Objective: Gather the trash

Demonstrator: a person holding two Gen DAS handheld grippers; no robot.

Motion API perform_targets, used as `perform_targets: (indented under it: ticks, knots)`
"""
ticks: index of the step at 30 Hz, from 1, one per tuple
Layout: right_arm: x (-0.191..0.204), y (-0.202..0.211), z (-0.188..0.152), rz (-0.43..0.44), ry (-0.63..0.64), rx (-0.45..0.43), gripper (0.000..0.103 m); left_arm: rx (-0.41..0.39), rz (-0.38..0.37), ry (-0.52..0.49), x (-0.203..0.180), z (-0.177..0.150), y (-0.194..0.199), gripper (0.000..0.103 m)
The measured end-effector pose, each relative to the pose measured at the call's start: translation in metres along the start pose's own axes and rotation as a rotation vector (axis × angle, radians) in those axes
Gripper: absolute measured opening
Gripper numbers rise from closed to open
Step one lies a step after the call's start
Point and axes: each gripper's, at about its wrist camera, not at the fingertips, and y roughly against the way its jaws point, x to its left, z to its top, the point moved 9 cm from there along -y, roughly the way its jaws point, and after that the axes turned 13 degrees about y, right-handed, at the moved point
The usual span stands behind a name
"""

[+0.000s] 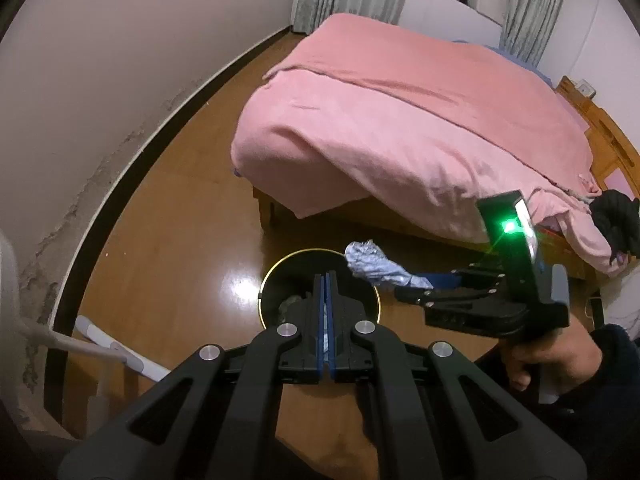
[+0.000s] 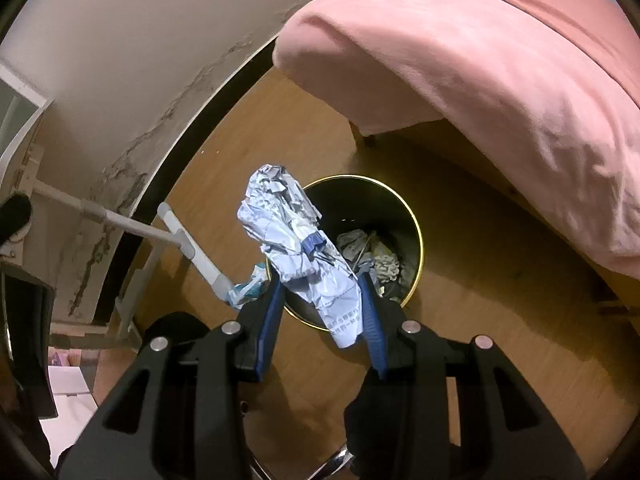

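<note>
A black trash bin with a gold rim [image 1: 320, 252] [image 2: 418, 224] stands on the wood floor by the bed, with crumpled trash inside [image 2: 376, 256]. My right gripper [image 2: 320, 284] has its jaws spread with a crumpled blue-white paper wad [image 2: 292, 236] between them, over the bin's near-left rim; whether the pads still press it I cannot tell. In the left wrist view the right gripper [image 1: 416, 286] holds that wad [image 1: 374, 266] out over the bin's right rim. My left gripper [image 1: 327, 280] is shut above the bin, a thin pale scrap [image 1: 327, 340] between its pads.
A bed with a pink blanket [image 1: 400, 120] [image 2: 500, 60] stands right of the bin. A white-grey mop handle [image 2: 192, 248] [image 1: 120, 350] lies on the floor at the left by the stained wall. Another blue-white scrap [image 2: 248, 288] lies near the mop head.
</note>
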Motion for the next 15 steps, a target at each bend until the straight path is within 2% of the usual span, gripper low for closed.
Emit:
perform_targets:
  ticks: [4, 6, 7, 8, 15]
  knots:
    - [-0.006, -0.005, 0.0, 0.005, -0.016, -0.002, 0.039, 0.024, -0.001, -0.011, -0.007, -0.003, -0.015, 0.0]
    - [-0.009, -0.006, 0.001, 0.002, -0.026, 0.0, 0.054, 0.034, 0.002, -0.016, -0.009, -0.004, -0.017, 0.0]
    - [-0.012, -0.007, 0.002, 0.008, -0.033, -0.002, 0.07, 0.038, 0.002, -0.017, -0.01, -0.005, -0.017, 0.0]
    - [-0.013, -0.006, 0.003, 0.003, -0.036, -0.012, 0.073, 0.042, 0.002, -0.019, -0.01, -0.008, -0.017, 0.0]
    - [-0.029, 0.0, 0.003, 0.003, -0.071, -0.025, 0.073, 0.091, 0.002, -0.023, -0.017, -0.017, -0.042, 0.002]
